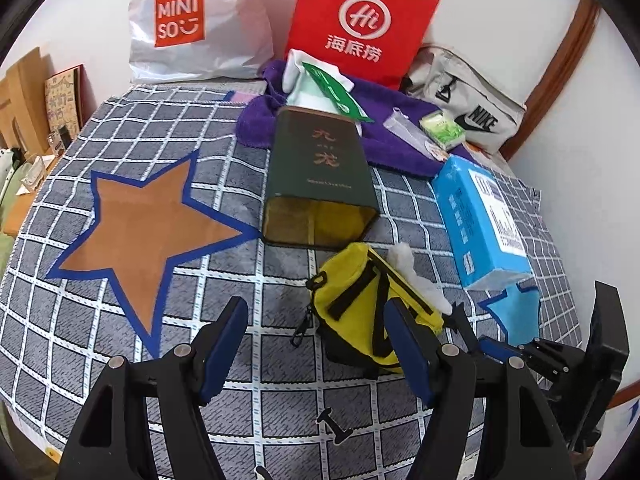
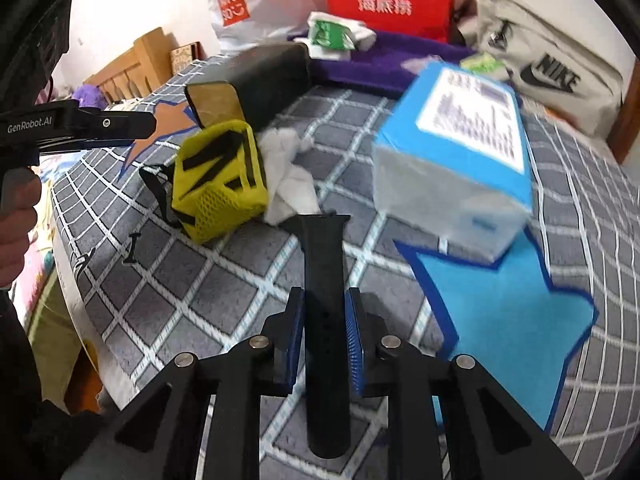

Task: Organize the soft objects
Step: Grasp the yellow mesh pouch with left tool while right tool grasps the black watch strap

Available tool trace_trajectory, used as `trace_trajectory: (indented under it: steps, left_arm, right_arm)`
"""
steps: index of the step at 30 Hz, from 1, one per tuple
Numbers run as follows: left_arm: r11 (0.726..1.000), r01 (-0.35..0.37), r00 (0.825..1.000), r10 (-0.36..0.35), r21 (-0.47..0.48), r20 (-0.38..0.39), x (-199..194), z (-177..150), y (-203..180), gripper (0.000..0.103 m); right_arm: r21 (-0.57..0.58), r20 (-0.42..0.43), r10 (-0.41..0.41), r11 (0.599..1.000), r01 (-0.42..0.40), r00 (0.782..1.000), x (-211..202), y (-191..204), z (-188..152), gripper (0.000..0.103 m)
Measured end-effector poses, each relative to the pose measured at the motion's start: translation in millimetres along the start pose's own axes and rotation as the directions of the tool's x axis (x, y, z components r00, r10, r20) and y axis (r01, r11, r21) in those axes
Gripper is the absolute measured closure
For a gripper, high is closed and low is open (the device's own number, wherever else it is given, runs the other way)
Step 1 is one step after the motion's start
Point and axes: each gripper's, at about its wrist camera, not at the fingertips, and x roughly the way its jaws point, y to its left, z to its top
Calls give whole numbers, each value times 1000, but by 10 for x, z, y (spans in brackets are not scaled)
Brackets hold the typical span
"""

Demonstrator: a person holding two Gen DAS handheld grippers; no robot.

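My right gripper [image 2: 323, 304] is shut on a black rubber watch strap [image 2: 322, 264] and holds it above the checked cloth [image 2: 224, 272], next to the blue star patch [image 2: 500, 312]. My left gripper [image 1: 316, 320] is open and empty, just in front of a yellow and black pouch [image 1: 360, 300], which also shows in the right wrist view [image 2: 218, 180]. A crumpled white tissue [image 1: 416, 276] lies beside the pouch. A blue tissue pack [image 1: 480, 220] rests partly on the blue star. The right gripper shows at the lower right of the left wrist view [image 1: 500, 346].
A dark green box [image 1: 320, 184] lies on its side mid-cloth. An orange star patch [image 1: 148, 224] is at the left. A purple towel [image 1: 384, 136], white socks [image 1: 320, 84], Miniso bag [image 1: 192, 24], red bag [image 1: 360, 24] and Nike bag [image 1: 464, 100] sit at the back.
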Motion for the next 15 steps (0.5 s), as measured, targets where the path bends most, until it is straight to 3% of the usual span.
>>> trace_trajectory:
  steps: [6, 11, 15]
  left_arm:
    - [1000, -6, 997, 6, 12, -73, 265, -52, -140, 34]
    - [1000, -9, 996, 11, 28, -87, 455, -48, -236, 34]
    - [998, -45, 996, 48, 36, -80, 593, -25, -256, 34]
  right_arm:
    - [-6, 51, -5, 1000, 6, 999, 44, 22, 0, 82]
    - [1, 55, 26, 1000, -26, 998, -10, -41, -10, 83]
    - [11, 69, -6, 1000, 6, 998, -150, -132, -64, 83]
